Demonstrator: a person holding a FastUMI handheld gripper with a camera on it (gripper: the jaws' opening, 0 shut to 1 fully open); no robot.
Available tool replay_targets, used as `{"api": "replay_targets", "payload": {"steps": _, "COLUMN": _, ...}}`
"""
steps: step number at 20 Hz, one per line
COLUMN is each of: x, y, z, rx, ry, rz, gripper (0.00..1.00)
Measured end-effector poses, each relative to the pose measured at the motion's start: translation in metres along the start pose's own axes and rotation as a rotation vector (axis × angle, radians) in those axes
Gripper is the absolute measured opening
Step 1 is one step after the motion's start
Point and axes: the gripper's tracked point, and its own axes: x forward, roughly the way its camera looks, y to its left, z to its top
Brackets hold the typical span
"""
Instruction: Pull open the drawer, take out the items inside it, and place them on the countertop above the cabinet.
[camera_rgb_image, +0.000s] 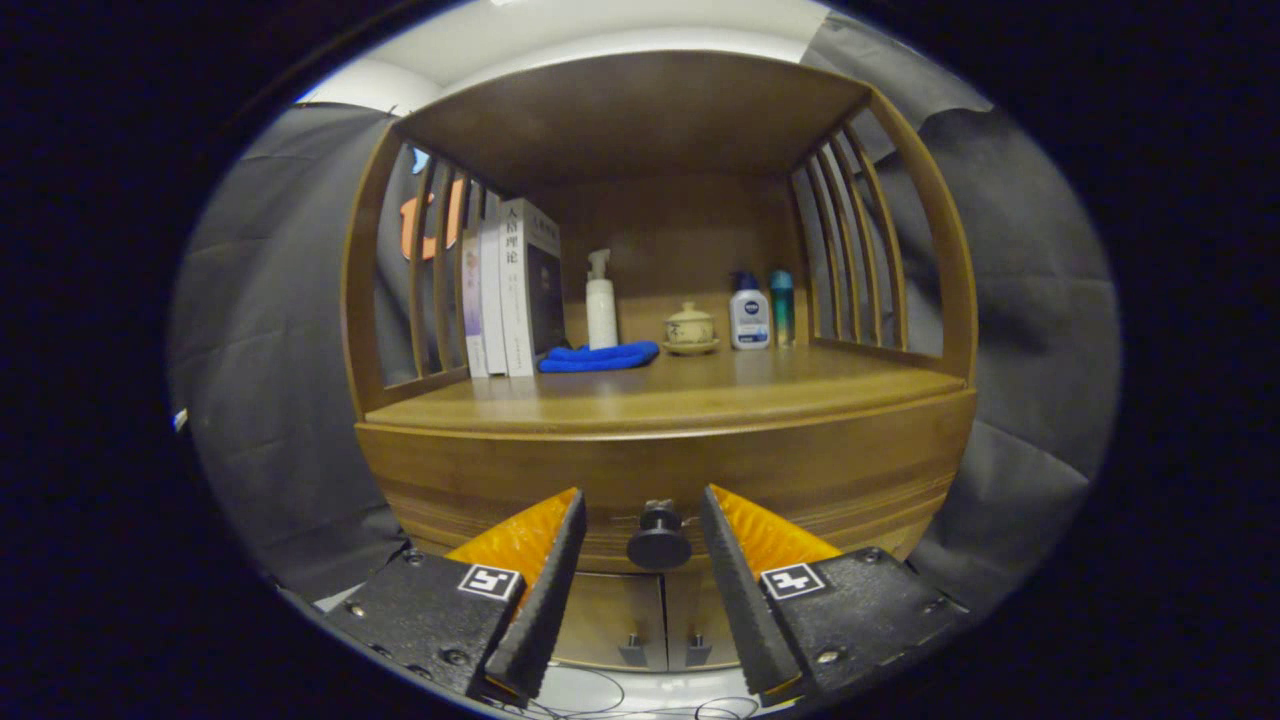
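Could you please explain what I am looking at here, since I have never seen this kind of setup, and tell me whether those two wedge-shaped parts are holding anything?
The camera rides on a handheld gripper that a person carries, looking forward along its two fingers, the black and orange wedges. They stand open on either side of a dark round knob on the closed drawer front of a wooden cabinet, without touching it, so nothing is held. Above the drawer is the countertop. At its back stand some books, a white pump bottle, a folded blue cloth, a small lidded pot on a saucer, a white and blue bottle and a teal bottle.
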Motion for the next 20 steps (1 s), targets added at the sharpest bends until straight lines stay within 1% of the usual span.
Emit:
{"api": "replay_targets", "payload": {"steps": 3, "x": 0.017, "y": -0.006, "z": -0.011, "rx": -0.006, "ry": 0.011, "rz": -0.027, "gripper": 0.62}}
{"api": "replay_targets", "payload": {"steps": 5, "x": 0.024, "y": -0.007, "z": -0.015, "rx": 0.002, "ry": 0.022, "rz": -0.03, "gripper": 0.53}}
{"api": "replay_targets", "payload": {"steps": 9, "x": 0.031, "y": -0.009, "z": -0.022, "rx": 0.038, "ry": 0.018, "rz": -0.049, "gripper": 0.5}}
{"api": "replay_targets", "payload": {"steps": 13, "x": 0.033, "y": -0.01, "z": -0.024, "rx": -0.007, "ry": 0.01, "rz": -0.082, "gripper": 0.49}}
{"api": "replay_targets", "payload": {"steps": 15, "x": 0.034, "y": -0.009, "z": -0.027, "rx": -0.02, "ry": 0.032, "rz": -0.081, "gripper": 0.45}}
{"api": "replay_targets", "payload": {"steps": 16, "x": 0.034, "y": -0.009, "z": -0.028, "rx": -0.03, "ry": 0.043, "rz": -0.077, "gripper": 0.4}}
{"api": "replay_targets", "payload": {"steps": 18, "x": 0.033, "y": -0.009, "z": -0.028, "rx": -0.021, "ry": 0.058, "rz": -0.074, "gripper": 0.36}}
{"api": "replay_targets", "payload": {"steps": 20, "x": 0.029, "y": -0.01, "z": -0.028, "rx": -0.004, "ry": 0.063, "rz": -0.069, "gripper": 0.33}}
